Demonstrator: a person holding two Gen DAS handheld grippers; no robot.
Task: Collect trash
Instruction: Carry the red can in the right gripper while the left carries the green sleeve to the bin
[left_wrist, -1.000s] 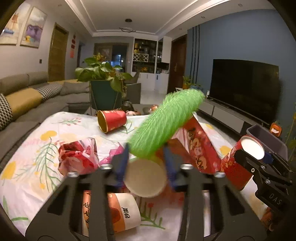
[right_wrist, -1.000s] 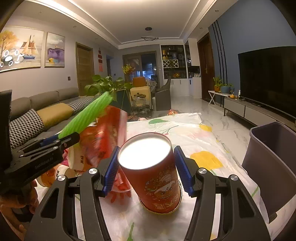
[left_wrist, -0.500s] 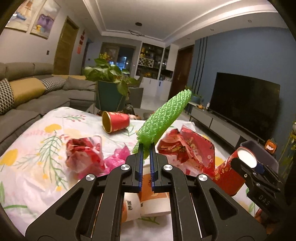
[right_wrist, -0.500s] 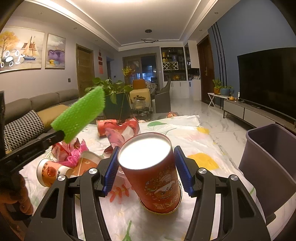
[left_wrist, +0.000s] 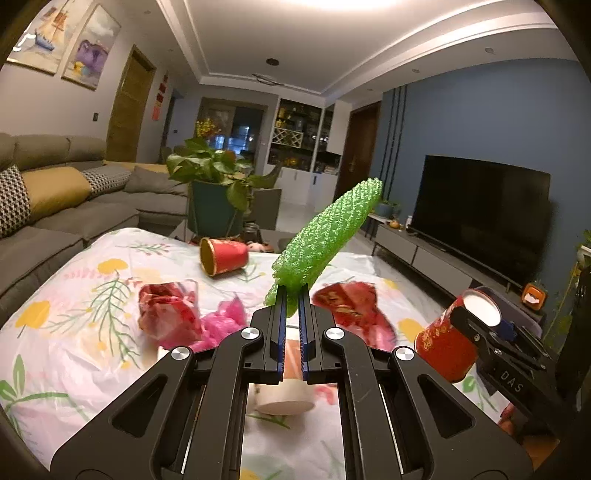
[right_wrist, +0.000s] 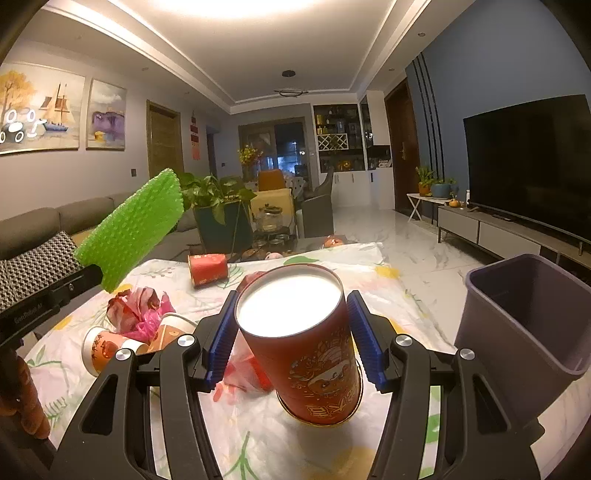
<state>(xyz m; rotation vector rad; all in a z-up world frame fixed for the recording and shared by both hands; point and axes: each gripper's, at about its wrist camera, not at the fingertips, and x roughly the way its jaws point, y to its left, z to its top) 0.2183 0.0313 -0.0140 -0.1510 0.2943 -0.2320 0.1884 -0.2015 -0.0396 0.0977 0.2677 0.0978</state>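
Note:
My left gripper (left_wrist: 291, 293) is shut on the lower end of a green foam net sleeve (left_wrist: 325, 240), which sticks up and to the right above the table. The sleeve (right_wrist: 133, 229) and the left gripper (right_wrist: 55, 295) also show at the left of the right wrist view. My right gripper (right_wrist: 293, 297) is shut on a red can with a white lid (right_wrist: 306, 350), held at the table's right edge. The left wrist view shows that can (left_wrist: 447, 347) tilted in the right gripper (left_wrist: 480, 325).
A grey-purple bin (right_wrist: 524, 332) stands right of the table. On the floral cloth (left_wrist: 74, 332) lie a tipped red can (left_wrist: 221, 254), a crumpled red wrapper (left_wrist: 166, 314), pink plastic (left_wrist: 225, 325), a red packet (left_wrist: 351, 306) and paper cups (right_wrist: 107, 347).
My left gripper went from open around a paper cup to shut on the green sleeve and rose with it. The red packet fell flat. The right gripper kept its grip on the can.

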